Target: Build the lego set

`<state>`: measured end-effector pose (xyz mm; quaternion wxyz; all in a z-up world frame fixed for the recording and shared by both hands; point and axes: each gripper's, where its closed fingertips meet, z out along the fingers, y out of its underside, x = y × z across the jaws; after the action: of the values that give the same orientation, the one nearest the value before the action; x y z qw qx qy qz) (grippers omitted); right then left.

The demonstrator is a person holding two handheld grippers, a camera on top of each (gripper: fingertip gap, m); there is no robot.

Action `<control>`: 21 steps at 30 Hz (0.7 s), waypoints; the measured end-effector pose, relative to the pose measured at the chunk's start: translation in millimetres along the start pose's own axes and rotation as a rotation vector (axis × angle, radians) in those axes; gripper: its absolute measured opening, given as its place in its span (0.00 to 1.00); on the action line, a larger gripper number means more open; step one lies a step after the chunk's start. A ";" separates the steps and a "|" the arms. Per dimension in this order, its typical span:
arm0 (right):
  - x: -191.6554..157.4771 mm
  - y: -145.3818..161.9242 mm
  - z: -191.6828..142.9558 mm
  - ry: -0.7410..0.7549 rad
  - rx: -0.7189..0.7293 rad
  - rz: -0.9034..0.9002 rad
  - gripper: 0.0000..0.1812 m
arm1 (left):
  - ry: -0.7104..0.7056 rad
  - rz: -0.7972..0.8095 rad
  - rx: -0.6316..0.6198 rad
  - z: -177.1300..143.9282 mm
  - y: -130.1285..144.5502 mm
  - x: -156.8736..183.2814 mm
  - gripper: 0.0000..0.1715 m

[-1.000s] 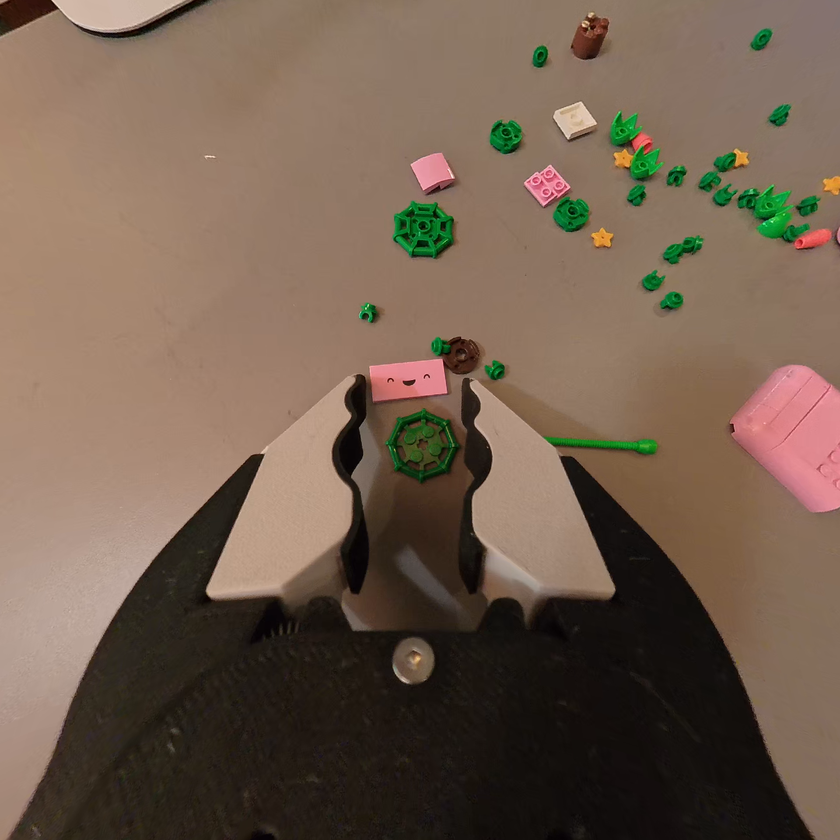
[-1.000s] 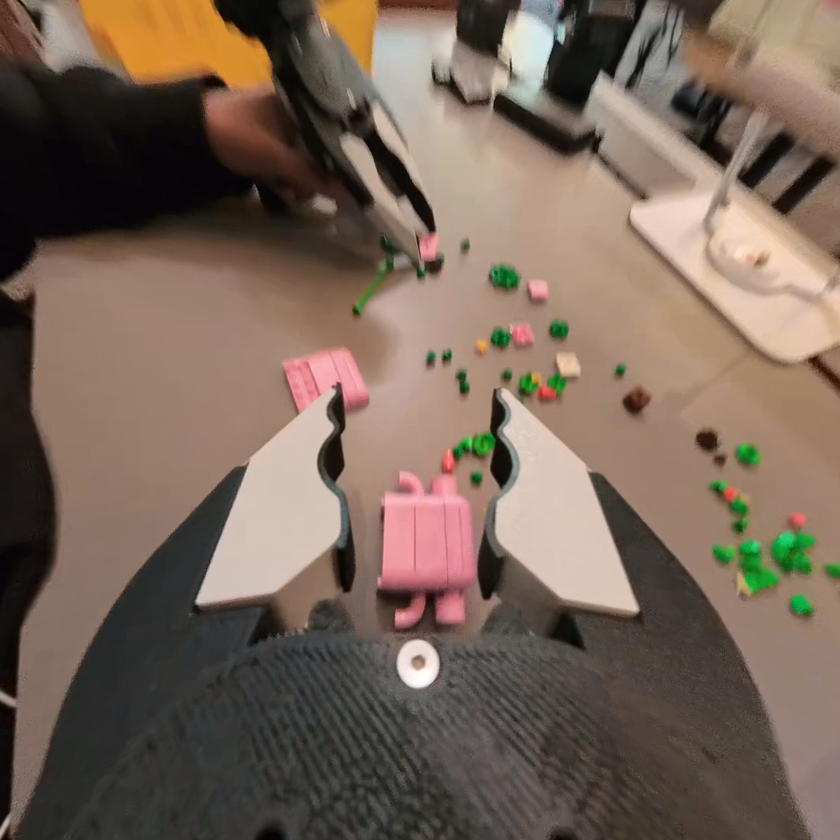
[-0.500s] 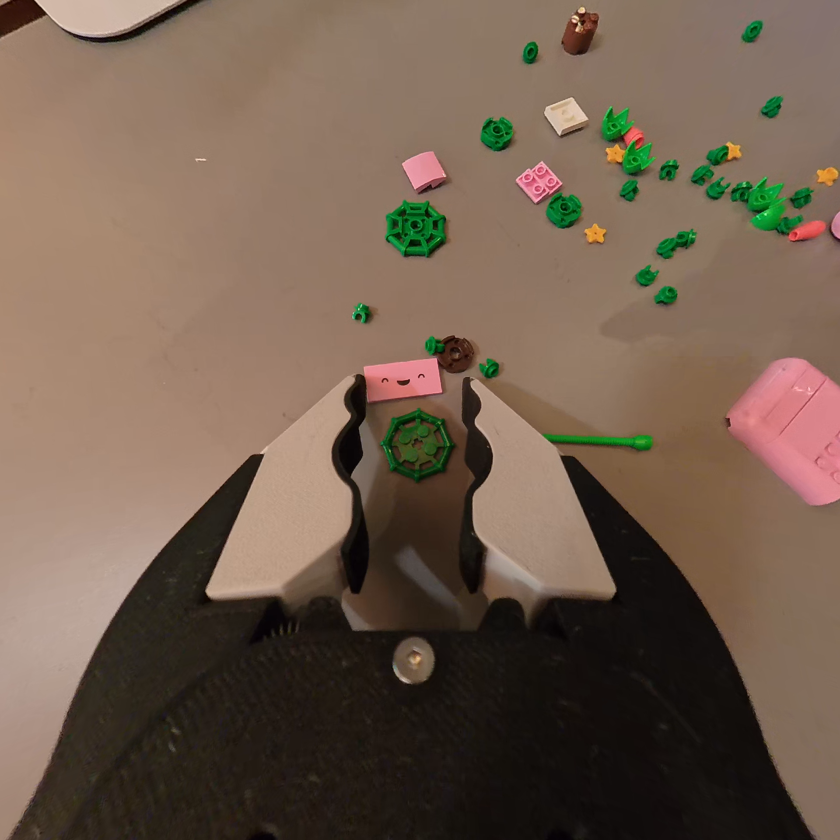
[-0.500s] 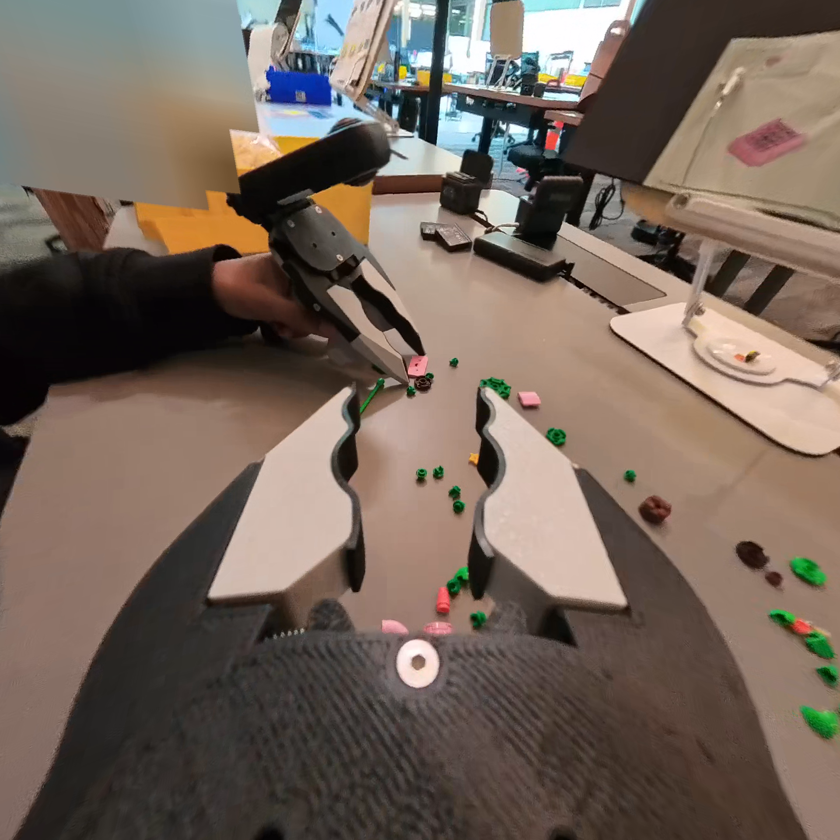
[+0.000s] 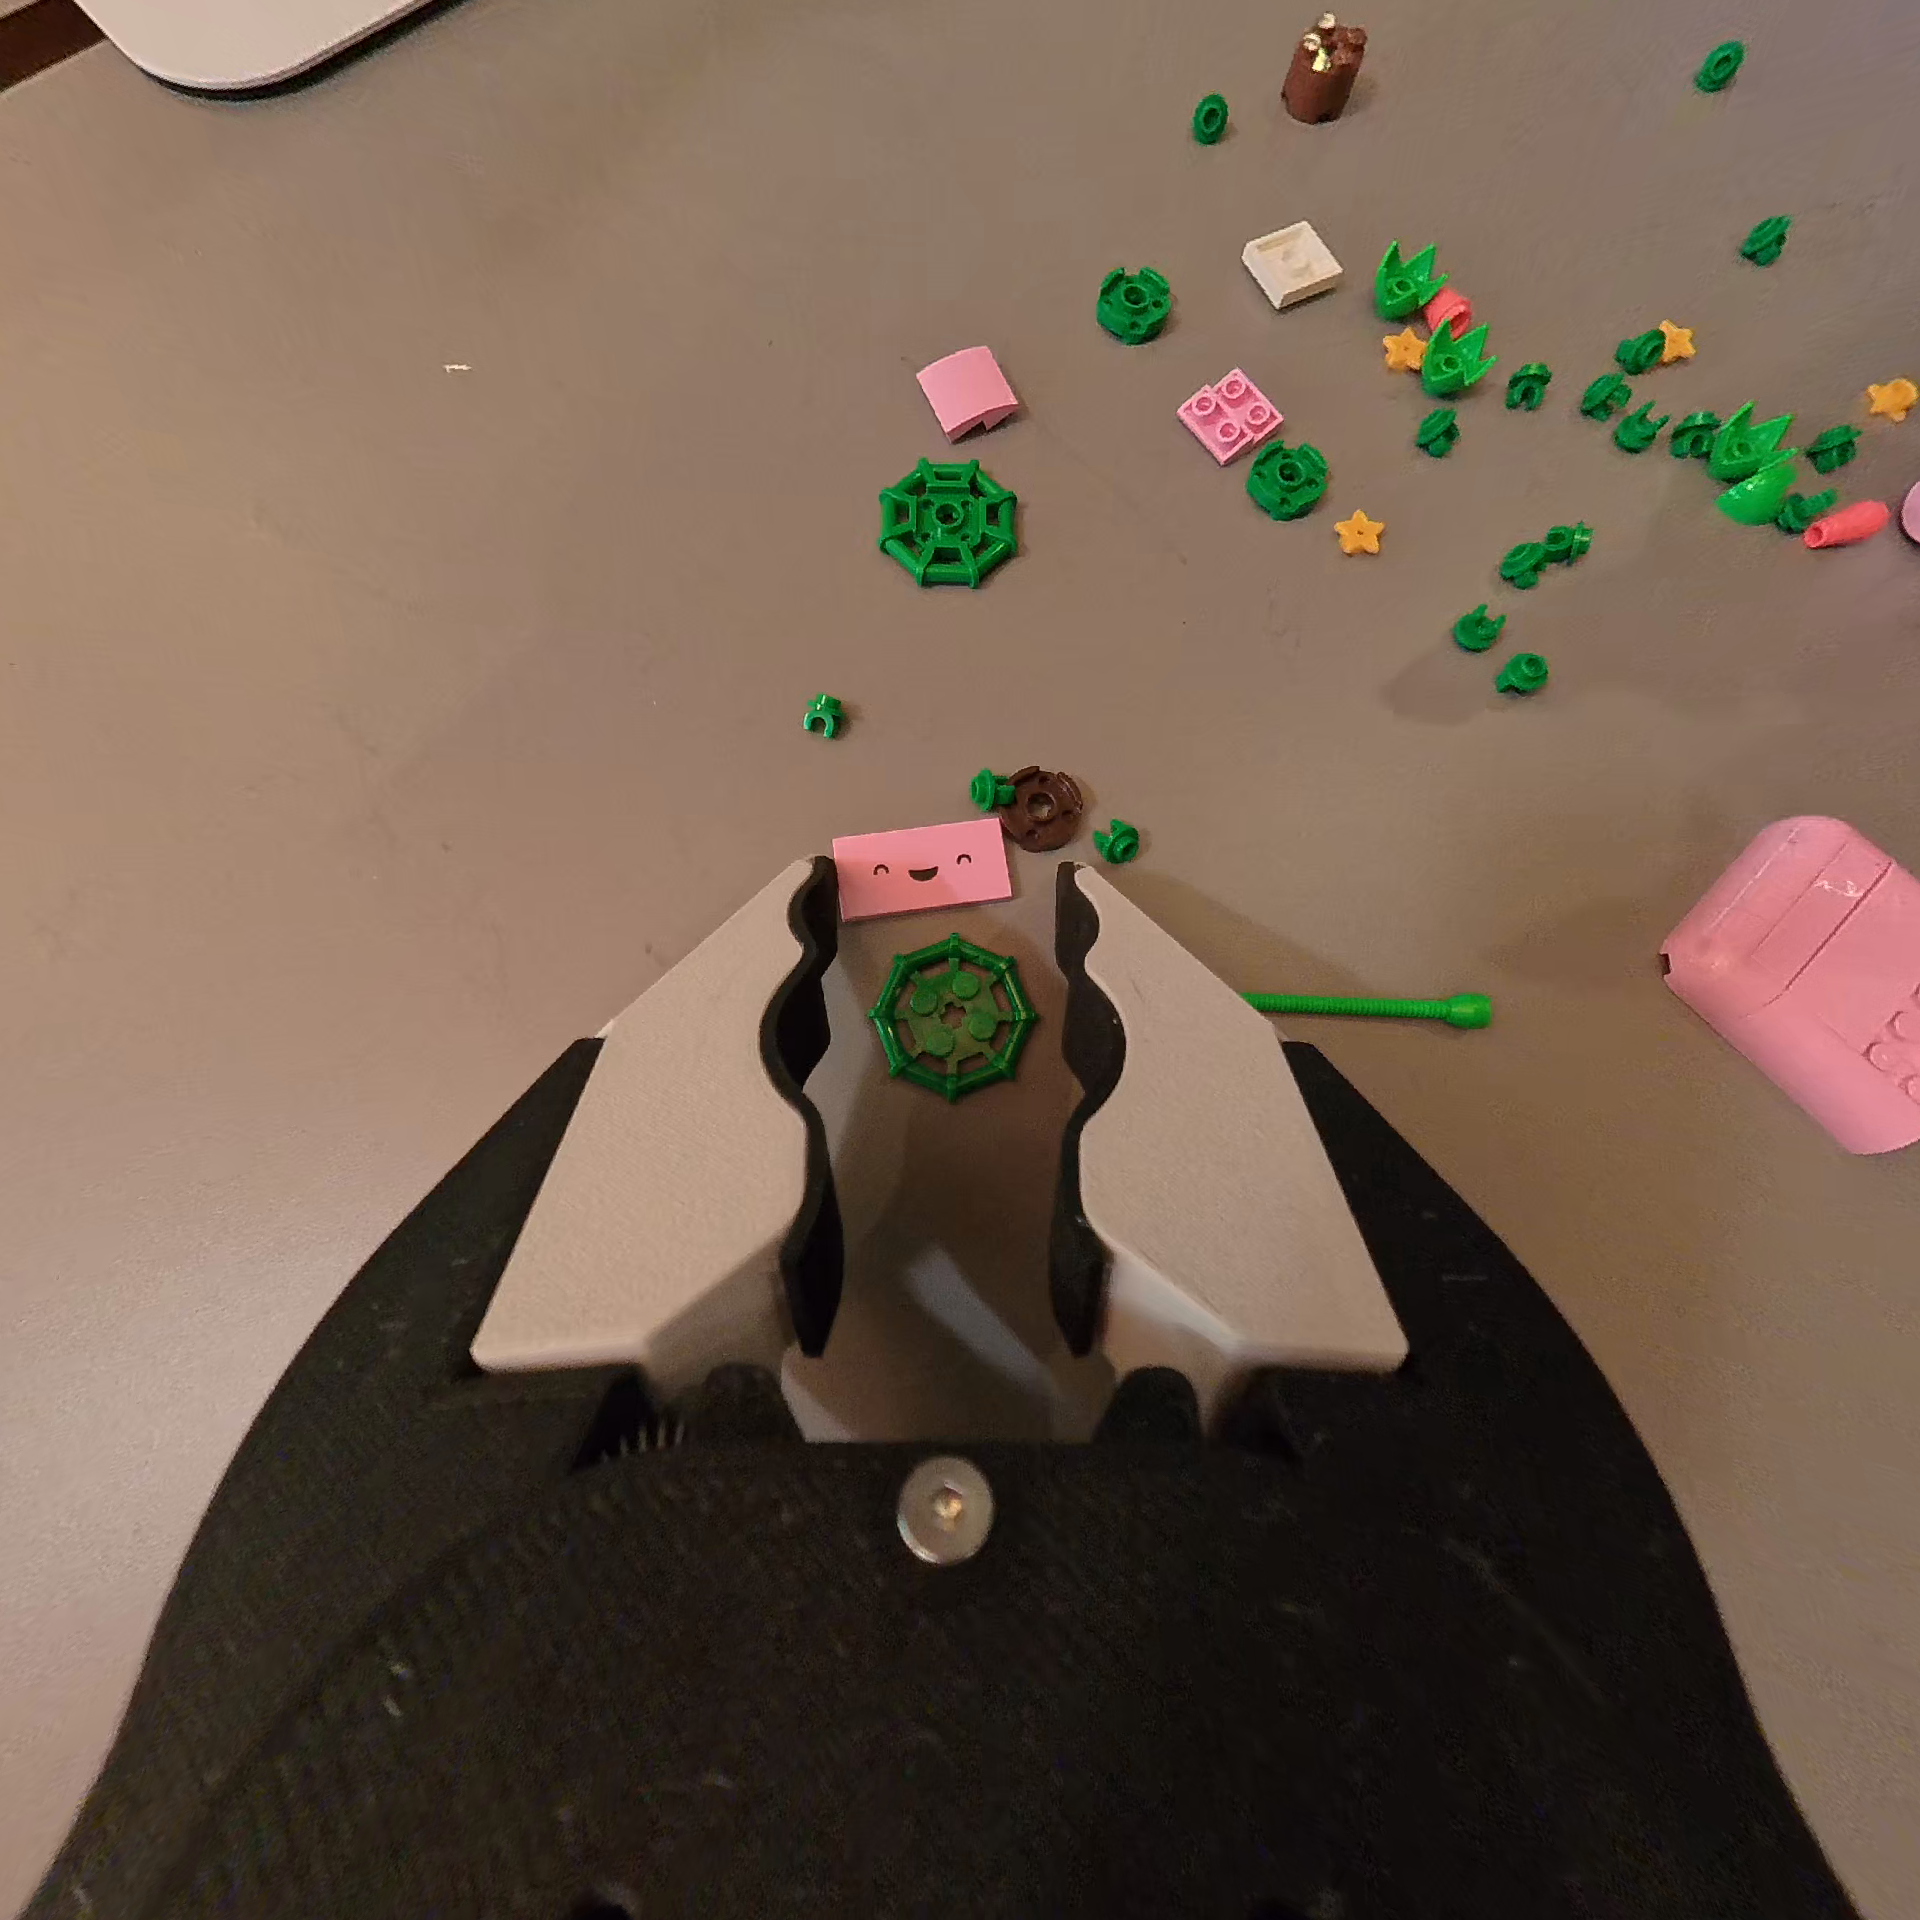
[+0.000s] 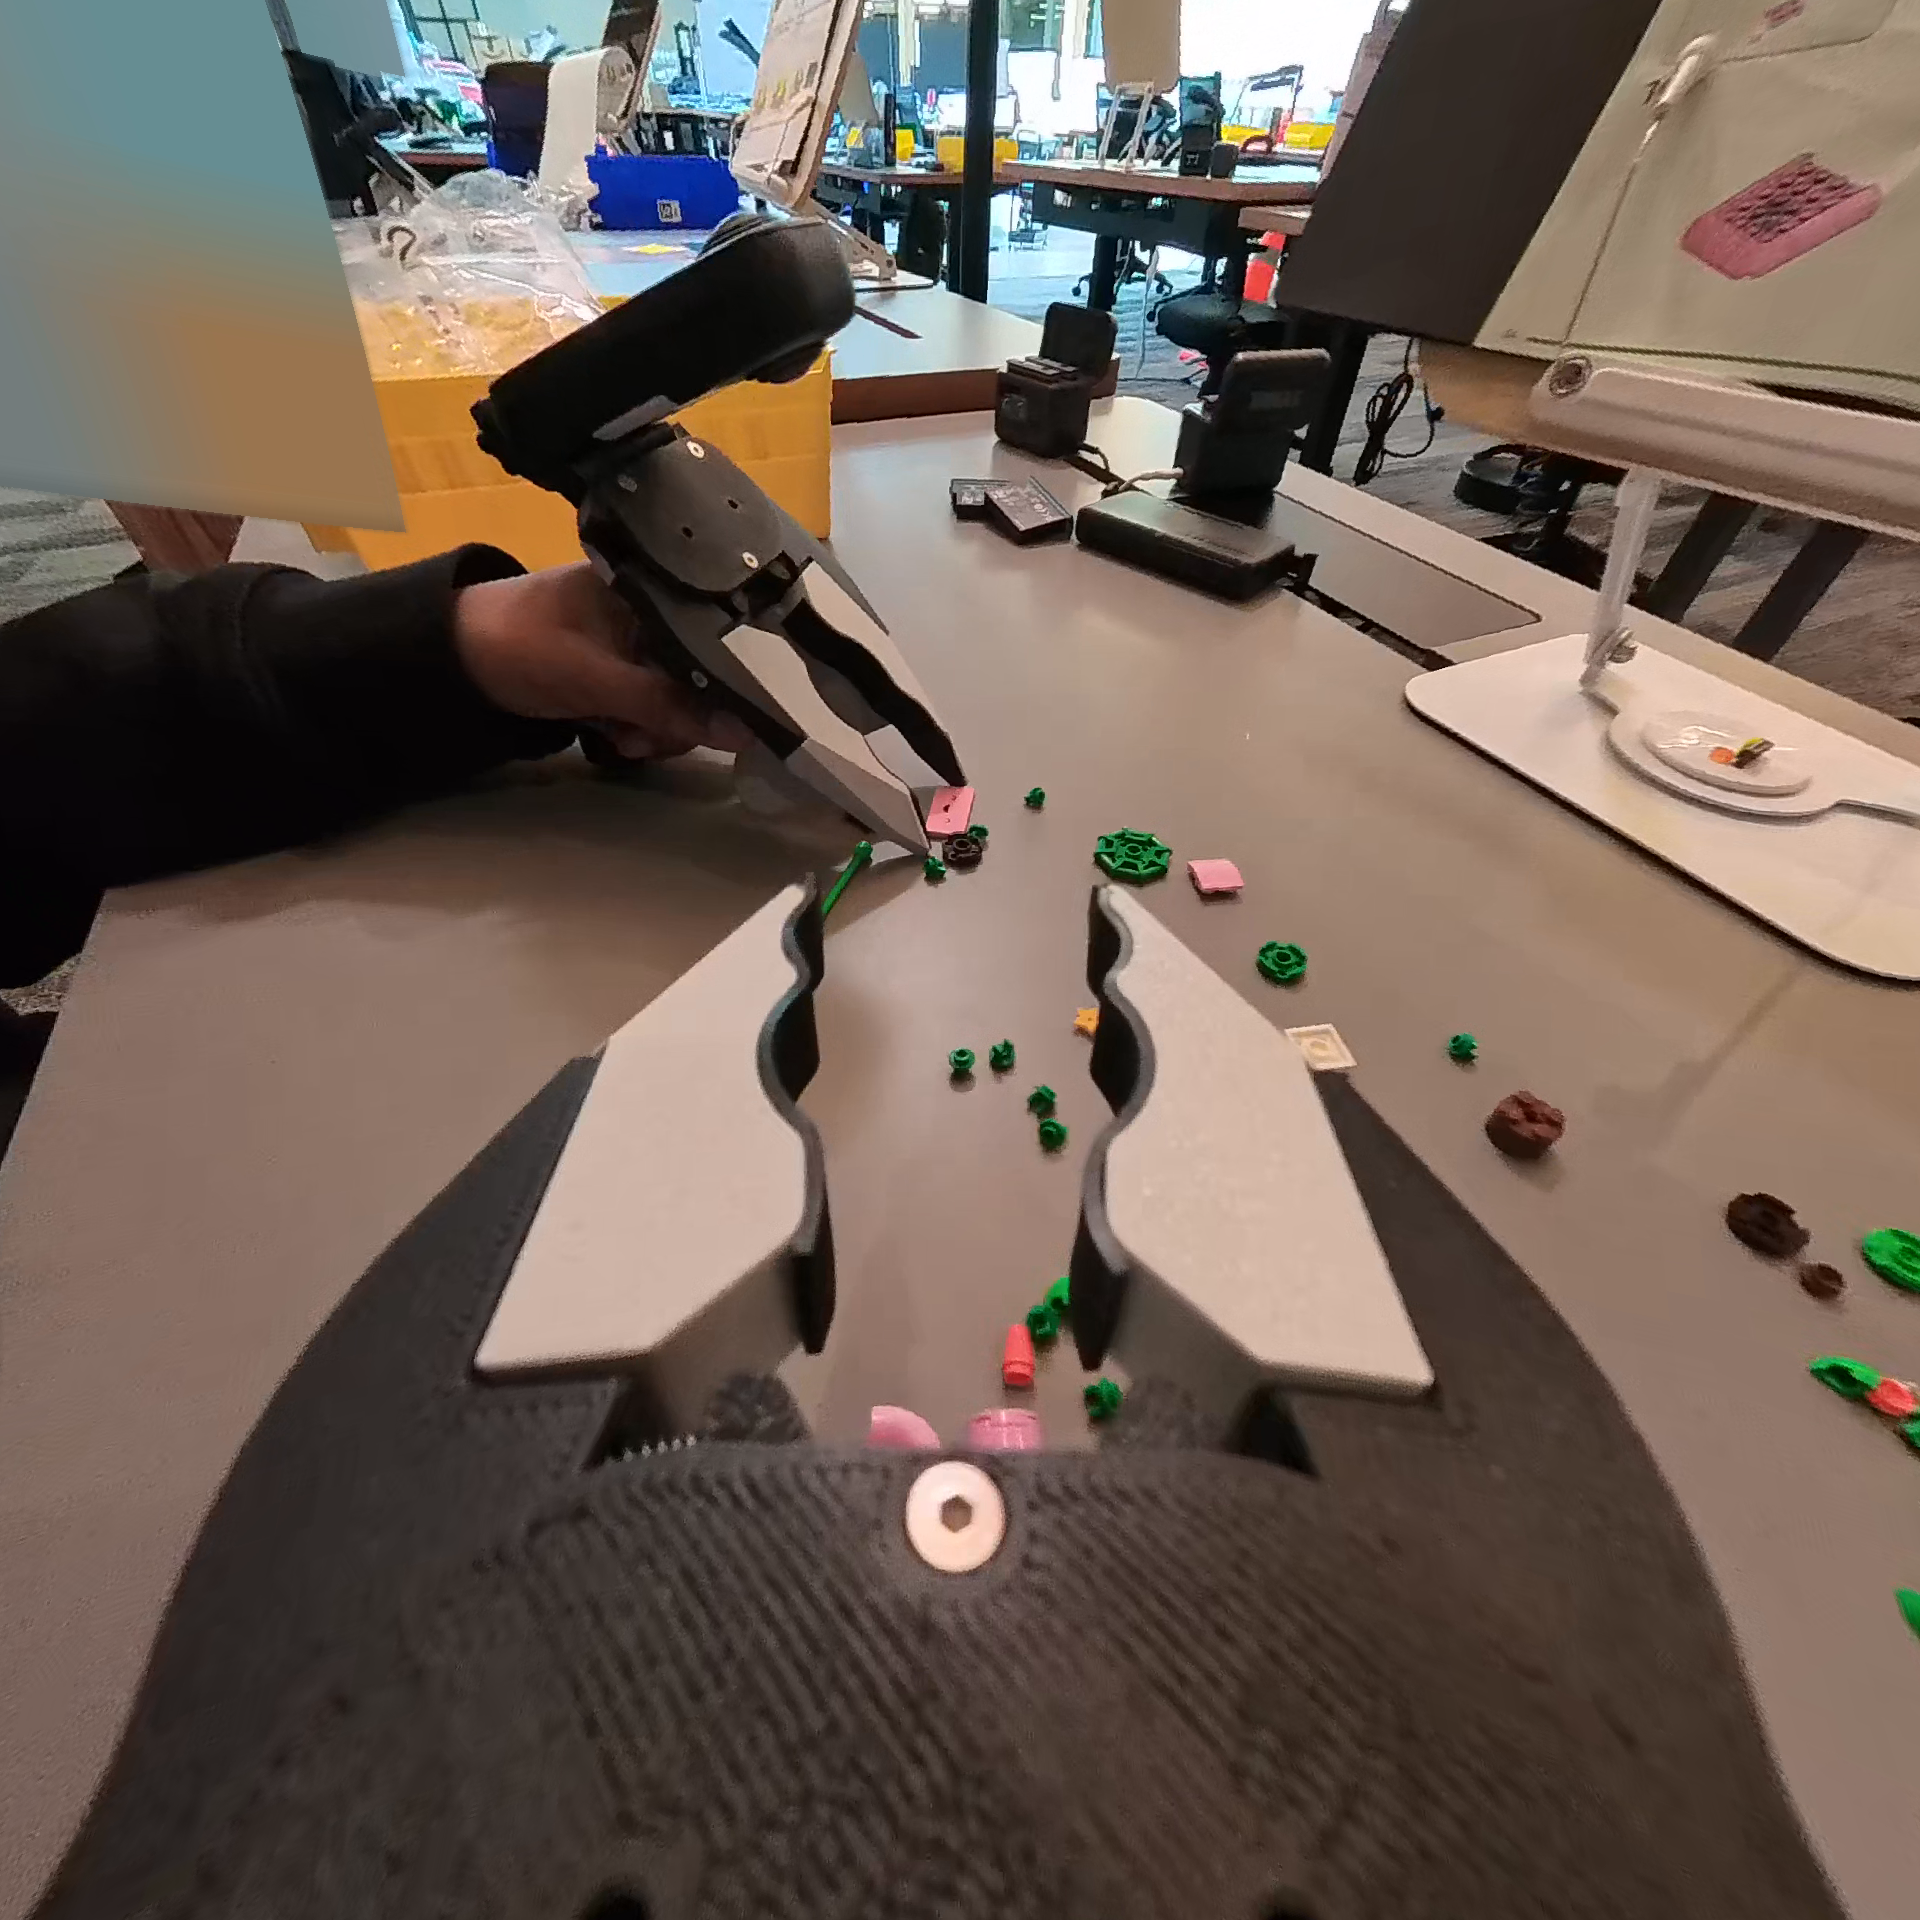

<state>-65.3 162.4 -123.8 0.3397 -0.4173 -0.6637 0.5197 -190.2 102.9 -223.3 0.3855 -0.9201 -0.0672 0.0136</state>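
My left gripper (image 5: 945, 878) is open and low over the grey table. A green web-shaped round piece (image 5: 953, 1023) lies loose between its fingers, touching neither. A pink smiley-face tile (image 5: 923, 868) lies at the fingertips, with a brown round plate (image 5: 1042, 808) beside it. My right gripper (image 6: 956, 909) is open and empty, held above the table and looking across it. It shows the left gripper (image 6: 938, 812) tip-down by the pink tile (image 6: 951, 810). Two pink studs of a pink build (image 6: 956, 1432) show at its base.
A second green web (image 5: 945, 523), pink curved tile (image 5: 966, 390), pink 2x2 plate (image 5: 1229, 414), white tile (image 5: 1291, 265), green stem (image 5: 1361, 1006) and many small green pieces are scattered. A pink block assembly (image 5: 1808, 987) lies right. A white stand base (image 6: 1662, 790) and yellow bin (image 6: 623, 447) stand behind. The gap from one gripper's tips to the other's is roughly 20 cm.
My right gripper has risen and tilted up from over the pink build, which has slid almost out of sight under it. My left gripper has hardly moved and stays open.
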 end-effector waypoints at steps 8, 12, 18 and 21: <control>-2.0 1.1 0.9 -0.005 -0.006 -0.002 0.28 | 0.000 0.001 0.000 0.1 -0.1 -0.1 0.23; -2.3 1.7 1.2 -0.003 -0.010 -0.008 0.28 | 0.000 0.001 0.000 0.0 -0.1 -0.1 0.23; -3.9 2.4 1.9 -0.002 -0.016 -0.020 0.28 | -0.001 0.001 0.000 0.0 -0.3 -0.2 0.23; -4.3 2.7 2.0 -0.001 -0.018 -0.024 0.28 | -0.001 0.001 0.000 0.0 -0.3 -0.2 0.23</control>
<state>-64.7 158.0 -127.0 0.3417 -0.4121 -0.6733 0.5099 -190.4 103.1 -223.1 0.3855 -0.9202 -0.0670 0.0140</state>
